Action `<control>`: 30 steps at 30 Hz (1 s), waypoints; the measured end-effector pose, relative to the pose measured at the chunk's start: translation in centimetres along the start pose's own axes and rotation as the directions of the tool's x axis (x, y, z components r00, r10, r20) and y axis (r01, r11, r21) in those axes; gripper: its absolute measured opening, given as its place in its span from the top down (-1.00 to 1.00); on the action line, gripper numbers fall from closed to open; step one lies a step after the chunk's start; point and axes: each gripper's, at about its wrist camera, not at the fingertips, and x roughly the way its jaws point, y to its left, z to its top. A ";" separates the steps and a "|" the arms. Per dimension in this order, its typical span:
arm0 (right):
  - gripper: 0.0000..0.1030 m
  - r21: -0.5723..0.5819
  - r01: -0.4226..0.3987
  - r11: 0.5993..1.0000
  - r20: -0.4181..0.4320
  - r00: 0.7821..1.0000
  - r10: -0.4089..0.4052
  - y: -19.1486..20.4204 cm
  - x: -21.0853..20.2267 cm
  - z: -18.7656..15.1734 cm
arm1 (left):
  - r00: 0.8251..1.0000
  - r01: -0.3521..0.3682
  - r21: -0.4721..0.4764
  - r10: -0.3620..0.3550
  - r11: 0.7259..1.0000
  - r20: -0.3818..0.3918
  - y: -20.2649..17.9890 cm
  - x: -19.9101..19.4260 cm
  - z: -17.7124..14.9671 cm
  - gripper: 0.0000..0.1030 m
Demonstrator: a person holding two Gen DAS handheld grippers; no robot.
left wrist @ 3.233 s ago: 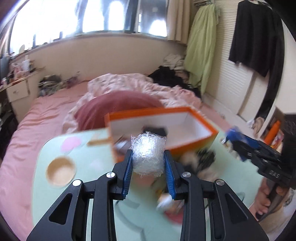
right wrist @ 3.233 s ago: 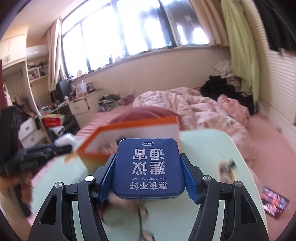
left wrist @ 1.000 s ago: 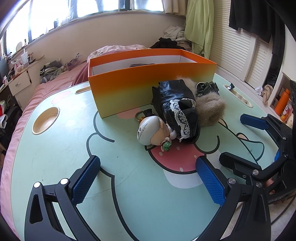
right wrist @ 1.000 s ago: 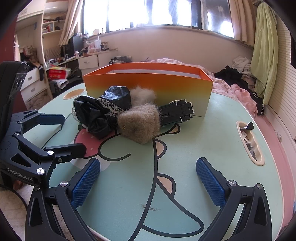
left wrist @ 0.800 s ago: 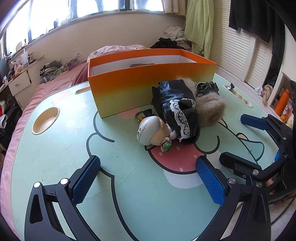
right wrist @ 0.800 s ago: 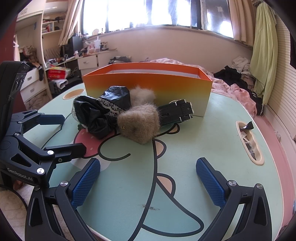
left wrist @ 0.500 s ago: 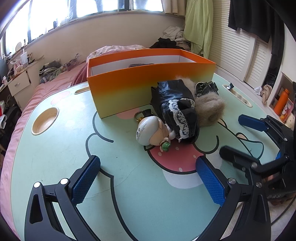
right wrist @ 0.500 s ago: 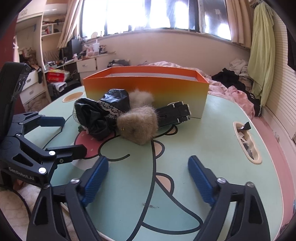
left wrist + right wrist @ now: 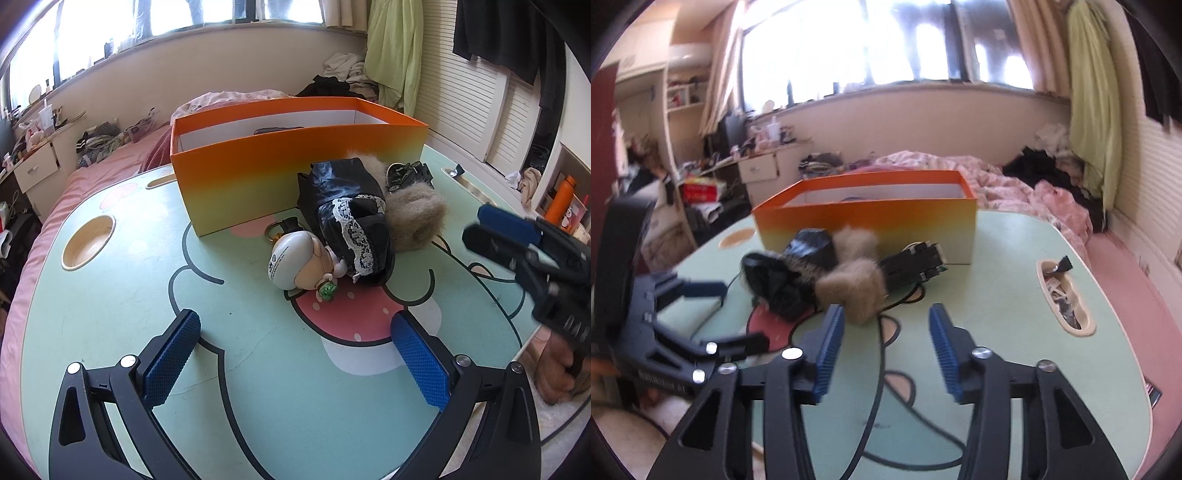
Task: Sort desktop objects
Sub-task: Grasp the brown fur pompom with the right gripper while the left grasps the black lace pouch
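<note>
An orange box [image 9: 295, 177] stands on the table, open at the top. In front of it lie a white-headed doll [image 9: 295, 260], a black lace-trimmed cloth [image 9: 347, 214], a brown fur piece [image 9: 417, 218] and a black strap [image 9: 406, 171]. My left gripper [image 9: 295, 332] hovers open and empty just short of the doll. My right gripper [image 9: 886, 321] is empty, its jaws closing, and it sits near the fur piece [image 9: 857, 288] with nothing between them. Each gripper shows in the other's view: the right one [image 9: 495, 232] and the left one [image 9: 727, 314].
The mint-green table [image 9: 110, 332] carries a cartoon print, a round cup recess [image 9: 86, 242] at its left and an oblong recess [image 9: 1065, 299] with small bits at its right. A pink bed [image 9: 1015, 184] lies behind. A hand [image 9: 561, 369] holds the right gripper.
Both grippers let go of what they held earlier, a clear wrapped ball and a blue box. Over the last second the right jaws have narrowed and that gripper has risen; the left has stayed still.
</note>
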 end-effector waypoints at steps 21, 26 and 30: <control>0.35 0.105 -0.138 0.985 -0.092 0.985 0.148 0.3 1.1 1.7 | 0.993 0.041 0.024 -0.044 0.999 0.114 -1.2 -2.3 0.9 -0.99; 0.34 0.124 -0.101 0.987 0.015 0.995 0.100 -1.0 -1.8 2.6 | 0.978 0.015 0.118 -0.039 0.993 0.205 -3.7 -3.2 3.9 -0.99; 0.34 0.121 -0.092 0.988 0.048 0.995 0.087 -1.3 -3.0 3.2 | 0.994 0.026 0.122 -0.039 0.992 0.104 -4.1 0.4 6.8 -0.79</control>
